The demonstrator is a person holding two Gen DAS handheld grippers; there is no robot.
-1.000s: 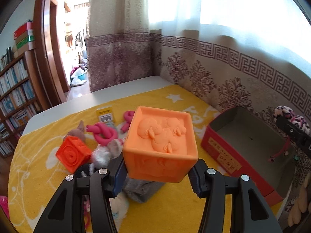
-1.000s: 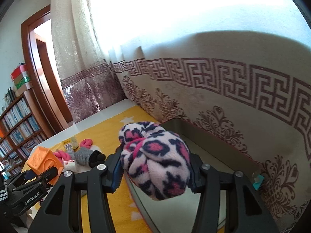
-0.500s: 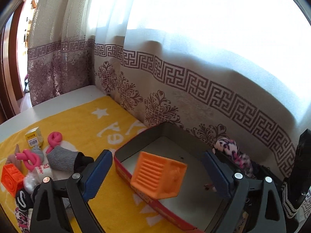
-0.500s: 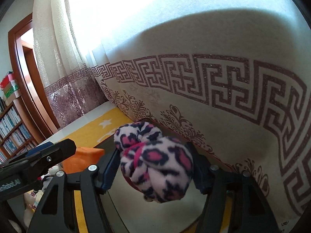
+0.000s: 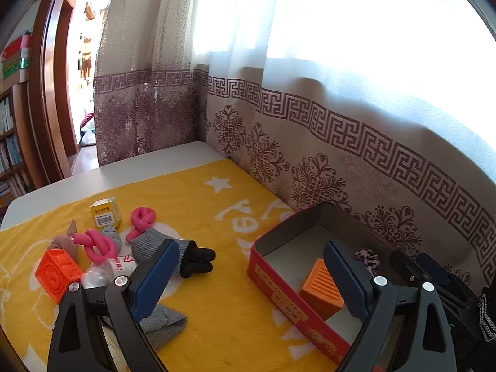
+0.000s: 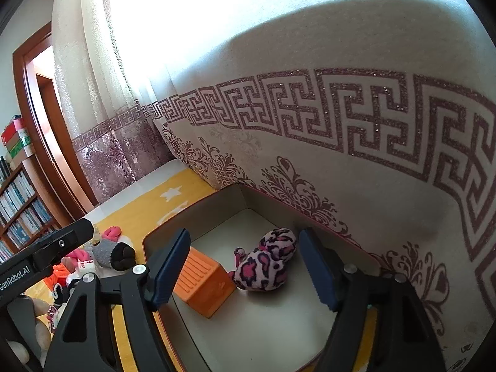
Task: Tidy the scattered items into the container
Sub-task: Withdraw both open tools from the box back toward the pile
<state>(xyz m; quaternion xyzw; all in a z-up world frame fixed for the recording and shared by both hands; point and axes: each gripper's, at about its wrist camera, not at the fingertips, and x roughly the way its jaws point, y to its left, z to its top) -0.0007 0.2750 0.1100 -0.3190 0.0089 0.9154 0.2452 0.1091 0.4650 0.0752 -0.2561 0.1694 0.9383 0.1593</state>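
The red box [image 5: 279, 291] with a grey inside stands on the yellow blanket against the curtain. In it lie a big orange cube [image 5: 321, 291] [image 6: 204, 285] and a pink leopard-print plush bundle [image 6: 266, 263] [image 5: 367, 257], side by side. My left gripper [image 5: 252, 279] is open and empty, above the box's near left wall. My right gripper [image 6: 243, 268] hovers over the box; its jaws are opening and the plush bundle lies loose on the floor below, clear of the pads. The box's rim [image 6: 192, 207] runs under the left finger.
Scattered on the blanket to the left are a small orange cube [image 5: 57, 274], two pink knotted tubes [image 5: 99, 245], a yellow carton [image 5: 105, 212], a grey-and-black sock [image 5: 161, 248] and a white packet. A doorway and bookshelves lie beyond. The curtain hangs close behind the box.
The left gripper let go of the big orange cube, which now rests in the box, and swung back left. The right gripper opened and the leopard plush dropped into the box.
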